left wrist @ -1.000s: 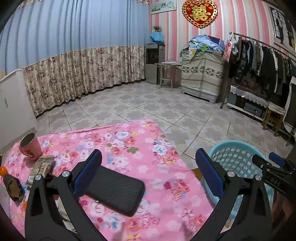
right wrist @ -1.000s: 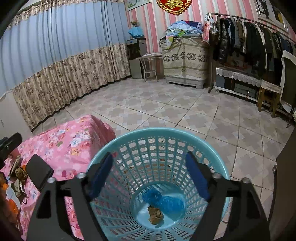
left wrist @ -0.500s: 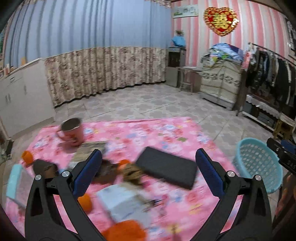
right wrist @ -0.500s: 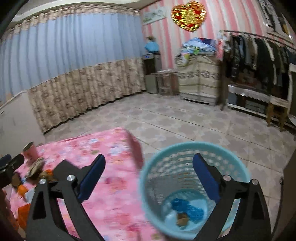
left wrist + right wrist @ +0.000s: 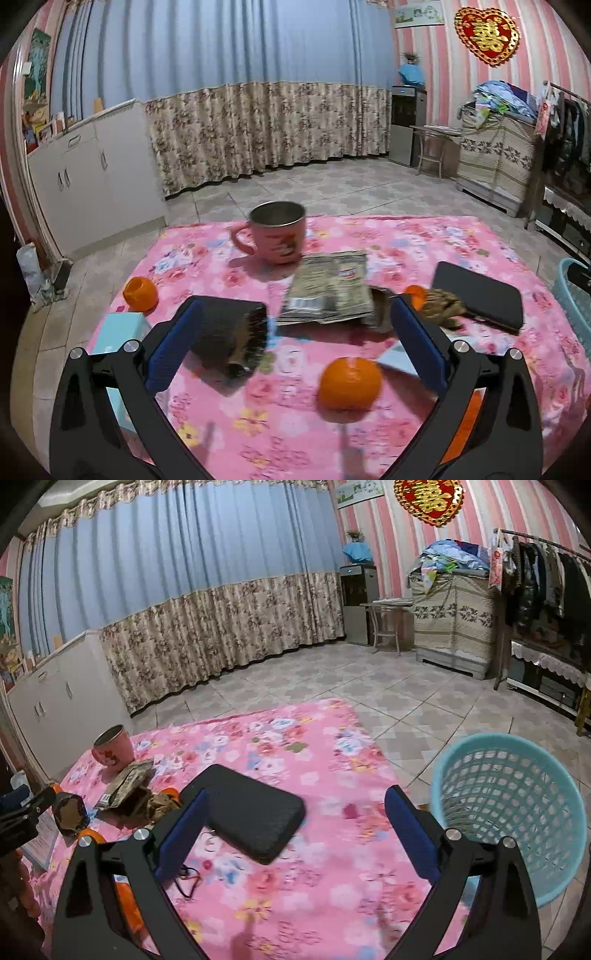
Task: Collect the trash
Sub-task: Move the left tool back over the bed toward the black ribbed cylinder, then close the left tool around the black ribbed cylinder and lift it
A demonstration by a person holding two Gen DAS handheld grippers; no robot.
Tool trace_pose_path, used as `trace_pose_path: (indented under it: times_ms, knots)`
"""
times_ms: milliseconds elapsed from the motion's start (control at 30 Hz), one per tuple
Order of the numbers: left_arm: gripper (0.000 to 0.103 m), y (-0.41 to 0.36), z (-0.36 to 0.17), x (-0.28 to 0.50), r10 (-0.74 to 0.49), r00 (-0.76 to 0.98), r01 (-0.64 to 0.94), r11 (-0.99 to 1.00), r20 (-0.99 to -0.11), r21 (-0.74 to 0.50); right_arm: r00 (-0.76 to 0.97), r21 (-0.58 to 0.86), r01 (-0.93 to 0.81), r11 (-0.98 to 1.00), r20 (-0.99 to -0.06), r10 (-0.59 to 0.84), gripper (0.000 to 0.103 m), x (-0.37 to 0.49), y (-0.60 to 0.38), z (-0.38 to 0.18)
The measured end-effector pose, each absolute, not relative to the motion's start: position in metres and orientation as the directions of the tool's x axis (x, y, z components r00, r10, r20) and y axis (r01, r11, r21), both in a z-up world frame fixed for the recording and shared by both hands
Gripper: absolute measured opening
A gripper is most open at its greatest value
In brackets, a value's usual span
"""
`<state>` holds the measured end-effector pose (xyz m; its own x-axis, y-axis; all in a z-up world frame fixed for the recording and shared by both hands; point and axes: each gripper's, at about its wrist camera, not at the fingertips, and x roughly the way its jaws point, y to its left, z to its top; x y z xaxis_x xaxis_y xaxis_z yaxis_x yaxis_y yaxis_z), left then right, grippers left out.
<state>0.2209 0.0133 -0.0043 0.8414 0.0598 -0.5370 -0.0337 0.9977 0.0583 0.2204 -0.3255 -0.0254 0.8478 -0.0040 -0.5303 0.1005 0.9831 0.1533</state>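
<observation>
On the pink floral tablecloth (image 5: 406, 240) lies trash: a flattened printed packet (image 5: 328, 288), a dark crumpled bag (image 5: 229, 332), a brown crumpled wrapper (image 5: 441, 301) and an orange peel cup (image 5: 140, 293). My left gripper (image 5: 295, 314) hangs open just before the packet, with the dark bag by its left finger and nothing gripped. My right gripper (image 5: 297, 797) is open and empty over the table's right part, above a black case (image 5: 243, 812). The turquoise mesh basket (image 5: 506, 812) stands on the floor to its right. The packet (image 5: 129, 782) and the dark bag (image 5: 68, 814) lie far left.
A pink mug (image 5: 273, 236) stands behind the packet. A whole orange (image 5: 349, 384) lies near me, a light blue box (image 5: 118, 332) at the left edge, the black case (image 5: 480, 299) at the right. My left gripper's tip (image 5: 22, 812) shows at the right wrist view's left edge.
Both views swung left, away from the basket. My right gripper left the basket's mouth and now hangs over the table. My left gripper went from the black case to the trash cluster.
</observation>
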Motion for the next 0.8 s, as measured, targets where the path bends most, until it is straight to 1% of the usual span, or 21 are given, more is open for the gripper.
trace_pose_path:
  times_ms: [167,300,433,600,800]
  knots:
    - [0.098,0.029,-0.023,0.236,0.065,0.813,-0.046,0.998,-0.579,0.047,0.830,0.076,0.071,0.995,-0.557,-0.017,0.093,0.229,-0.304,-0.032]
    - [0.098,0.035,-0.038,0.244,0.082,0.798,-0.048,0.996,-0.597,0.072,0.814,0.033,0.060,0.998,-0.581,-0.030,0.093,0.233,-0.299,-0.040]
    - [0.098,0.044,-0.048,0.255,0.069,0.776,-0.050,0.998,-0.627,0.048,0.807,0.037,0.054,0.998,-0.590,-0.022,0.093,0.238,-0.297,-0.044]
    - [0.098,0.047,-0.051,0.264,0.079,0.774,-0.050,0.997,-0.628,0.064,0.800,0.016,0.048,0.999,-0.599,-0.028,0.093,0.245,-0.288,-0.048]
    - [0.098,0.062,-0.055,0.277,0.083,0.761,-0.066,0.997,-0.643,0.051,0.800,0.003,0.033,0.999,-0.600,-0.024,0.093,0.249,-0.280,-0.049]
